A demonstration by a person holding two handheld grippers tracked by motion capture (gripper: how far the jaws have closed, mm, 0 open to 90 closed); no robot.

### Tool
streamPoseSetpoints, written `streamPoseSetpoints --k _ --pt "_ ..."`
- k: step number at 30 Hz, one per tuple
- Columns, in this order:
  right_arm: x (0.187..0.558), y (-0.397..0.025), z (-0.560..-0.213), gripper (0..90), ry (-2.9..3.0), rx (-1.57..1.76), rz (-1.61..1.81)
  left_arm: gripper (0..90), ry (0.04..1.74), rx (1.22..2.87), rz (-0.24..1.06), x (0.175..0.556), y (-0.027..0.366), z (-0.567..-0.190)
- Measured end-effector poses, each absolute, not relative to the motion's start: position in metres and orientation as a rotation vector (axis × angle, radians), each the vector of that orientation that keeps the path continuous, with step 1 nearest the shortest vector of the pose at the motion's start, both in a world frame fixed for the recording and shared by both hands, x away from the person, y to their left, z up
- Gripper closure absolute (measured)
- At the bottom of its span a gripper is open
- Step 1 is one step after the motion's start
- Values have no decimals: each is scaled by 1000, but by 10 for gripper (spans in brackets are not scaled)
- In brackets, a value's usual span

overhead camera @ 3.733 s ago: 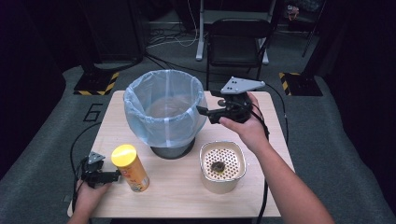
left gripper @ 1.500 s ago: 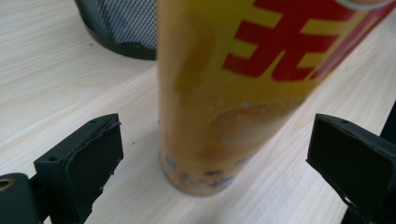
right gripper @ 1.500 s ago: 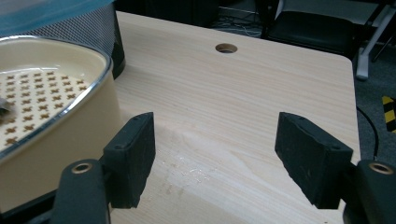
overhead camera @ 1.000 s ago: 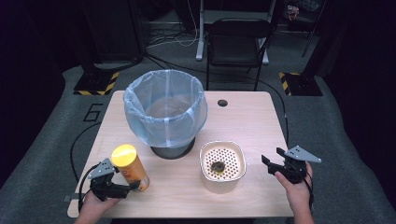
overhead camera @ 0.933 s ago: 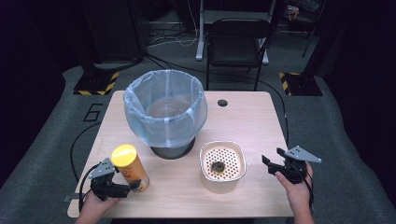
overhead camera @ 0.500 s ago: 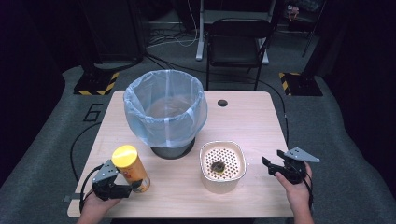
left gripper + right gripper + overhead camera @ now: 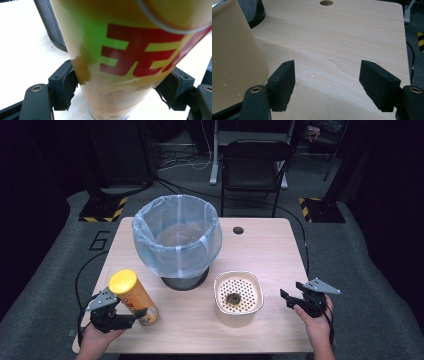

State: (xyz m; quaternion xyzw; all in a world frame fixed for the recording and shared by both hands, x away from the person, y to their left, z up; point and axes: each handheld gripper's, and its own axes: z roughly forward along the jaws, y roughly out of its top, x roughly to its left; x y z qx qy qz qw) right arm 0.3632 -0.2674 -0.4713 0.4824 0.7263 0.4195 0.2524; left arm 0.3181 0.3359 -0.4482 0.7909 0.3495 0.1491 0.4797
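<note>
So the left tool (image 7: 131,318) is sitting at the front-left corner of the desk (image 7: 270,247), and it's grasping the chip can (image 7: 134,297) down near its base. The can has a yellow lid and it's tilting a bit, with the top leaning toward the left and away from the person. In the left gripper view the can (image 7: 120,55) is taking up the middle, yellow-orange with green and big red lettering, and both black pads (image 7: 67,86) are pressing against its sides low down. The bottom rim of the can is looking like it's right at the desk surface, but I can't tell if it's actually resting there or lifted a hair.

Just behind the can the trash bin (image 7: 177,240) is standing upright with a pale blue bag (image 7: 150,255) lining it, and its black mesh wall (image 7: 50,27) is peeking in at the top left of the left gripper view.

The right tool (image 7: 286,297) is hanging out at the front-right edge of the desk, released, with its jaws spread wide over bare wood and nothing between them (image 7: 327,82). Just to its left a cream container (image 7: 238,298) with a perforated insert is sitting, with something dark in the middle of it. Its side (image 7: 234,57) is showing some water droplets in the right gripper view
</note>
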Motion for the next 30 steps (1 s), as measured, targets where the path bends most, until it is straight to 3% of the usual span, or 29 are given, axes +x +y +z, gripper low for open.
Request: streamPoseSetpoints --k 16,30 --pt "365 -266 -477 287 1991 1325 1132 243 851 1955 374 320 337 -407" --pt "365 -264 -480 287 2000 1336 1125 243 804 1973 358 313 324 -343"
